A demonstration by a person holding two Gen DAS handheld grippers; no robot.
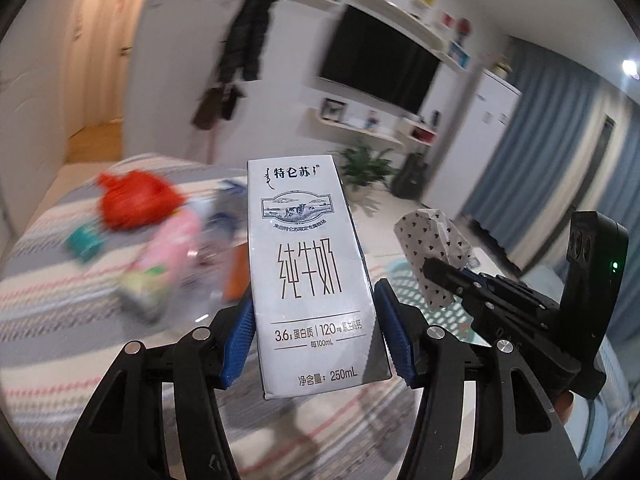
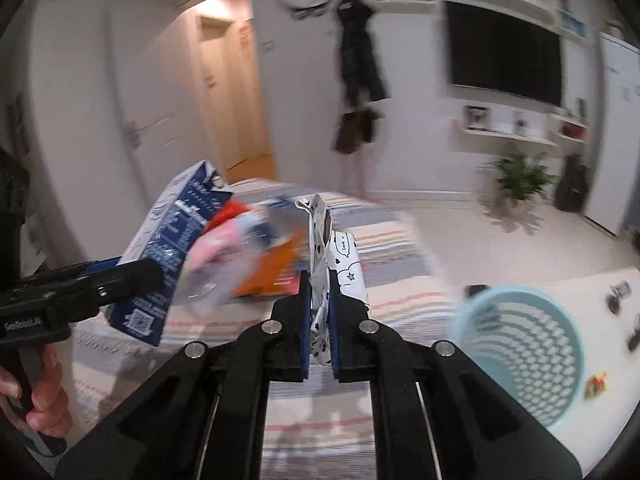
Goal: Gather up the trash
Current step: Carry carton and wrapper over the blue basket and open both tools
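My left gripper [image 1: 316, 336] is shut on a white milk carton [image 1: 308, 272] and holds it upright above the striped bed. The carton also shows in the right wrist view [image 2: 168, 248], with the left gripper [image 2: 132, 276] on it. My right gripper [image 2: 320, 320] is shut on a white wrapper printed with black hearts [image 2: 320, 240]. In the left wrist view the wrapper [image 1: 432, 252] hangs from the right gripper [image 1: 440, 272] above the light blue mesh basket [image 1: 412, 284]. The basket [image 2: 520, 352] stands low at the right in the right wrist view.
More trash lies blurred on the striped bed [image 1: 60, 312]: a red bag [image 1: 136, 200], a pink packet [image 1: 172, 248], a teal box [image 1: 84, 240], an orange packet [image 2: 276, 268]. A white table [image 2: 600, 300] holds small items. A plant [image 2: 520, 176] and TV [image 2: 504, 56] stand beyond.
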